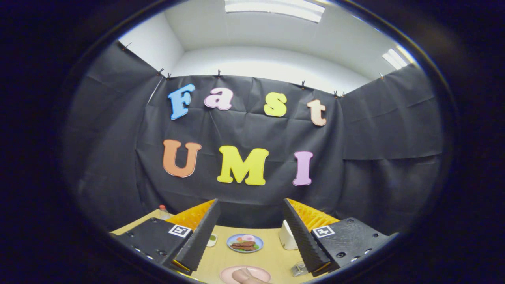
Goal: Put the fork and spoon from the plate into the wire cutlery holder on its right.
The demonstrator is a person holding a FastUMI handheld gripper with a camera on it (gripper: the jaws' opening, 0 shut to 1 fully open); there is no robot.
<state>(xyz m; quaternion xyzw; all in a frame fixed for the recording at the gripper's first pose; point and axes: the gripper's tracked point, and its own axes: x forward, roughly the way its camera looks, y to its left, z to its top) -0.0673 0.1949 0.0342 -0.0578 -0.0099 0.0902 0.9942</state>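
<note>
Between your spread, empty fingers (250, 228) sits a food plate (245, 242) on the table (272, 252); nearer, a pink plate (245, 274).

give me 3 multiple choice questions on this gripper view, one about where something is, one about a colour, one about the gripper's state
1. Where is the plate of food?
A. between the two fingers, out beyond them on the table
B. clamped in the fingers
C. hanging on the booth wall

2. What colour is the near plate just ahead of the fingers?
A. green
B. pink
C. black

3. How does the gripper stand?
A. shut on a fork
B. shut on the bottle
C. open, holding nothing

Answers:
1. A, it lies on the wooden table seen through the gap between the fingers.
2. B, its rim shows pale pink.
3. C, the fingers stand wide apart with only table between them.
</note>
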